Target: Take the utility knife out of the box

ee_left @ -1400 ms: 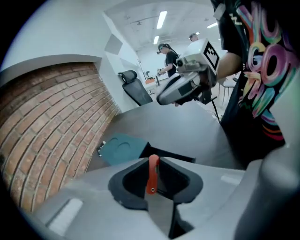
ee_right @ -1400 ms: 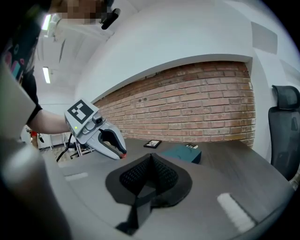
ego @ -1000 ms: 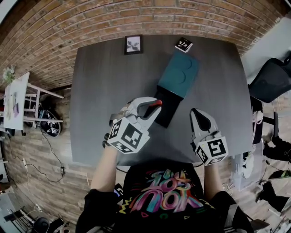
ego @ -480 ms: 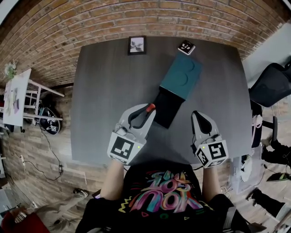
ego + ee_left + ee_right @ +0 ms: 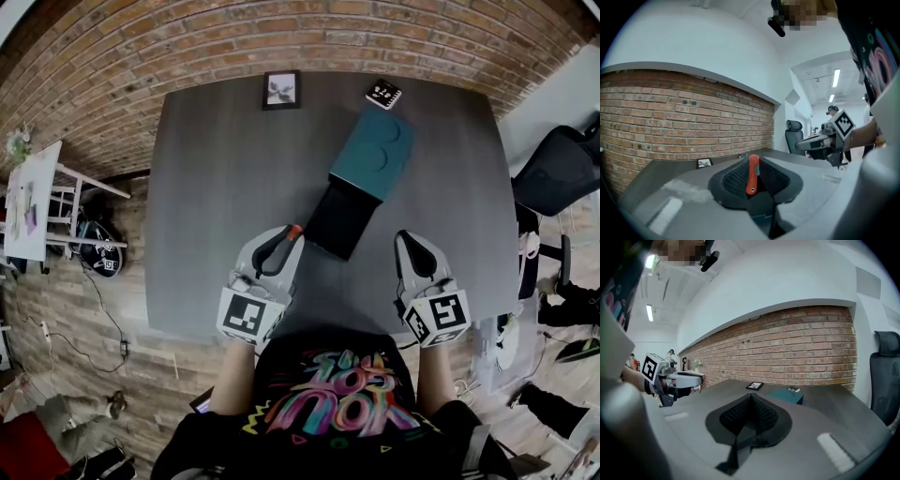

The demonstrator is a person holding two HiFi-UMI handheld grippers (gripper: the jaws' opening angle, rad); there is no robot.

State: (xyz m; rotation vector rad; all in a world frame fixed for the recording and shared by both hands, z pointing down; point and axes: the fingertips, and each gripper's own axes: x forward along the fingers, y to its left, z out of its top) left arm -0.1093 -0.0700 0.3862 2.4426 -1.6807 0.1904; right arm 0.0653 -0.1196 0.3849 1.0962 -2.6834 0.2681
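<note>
The knife (image 5: pixel 752 174) is out of the box (image 5: pixel 375 148), clamped between the pads of the left gripper (image 5: pixel 287 234). It stands roughly upright between them in the left gripper view, its orange-red handle reaching past the fingertips. A second ago this gripper hung at the near left corner of the box's black tray (image 5: pixel 341 221), with the knife's red end right at the tray's edge. It has since drawn away to the left and back toward the person, and the knife now sits over bare table (image 5: pixel 211 187), just beside the tray and not touching it. The gripper has also rolled: its marker cube earlier showed two faces to the head view and now shows one flat face, and its fingers lie more level. Its grip on the knife looks the same in all three head frames. The box has not shifted; its teal sleeve lies slantwise at the table's far right, with the tray pulled out toward the person. The right gripper (image 5: pixel 407 240) has kept its place to the right of the tray, its jaws together with nothing between them. At the far edge the photo frame (image 5: pixel 280 90) and a small marker card (image 5: pixel 382 93) stand where they did, the card just beyond the box, before the brick wall (image 5: pixel 281 33).
</note>
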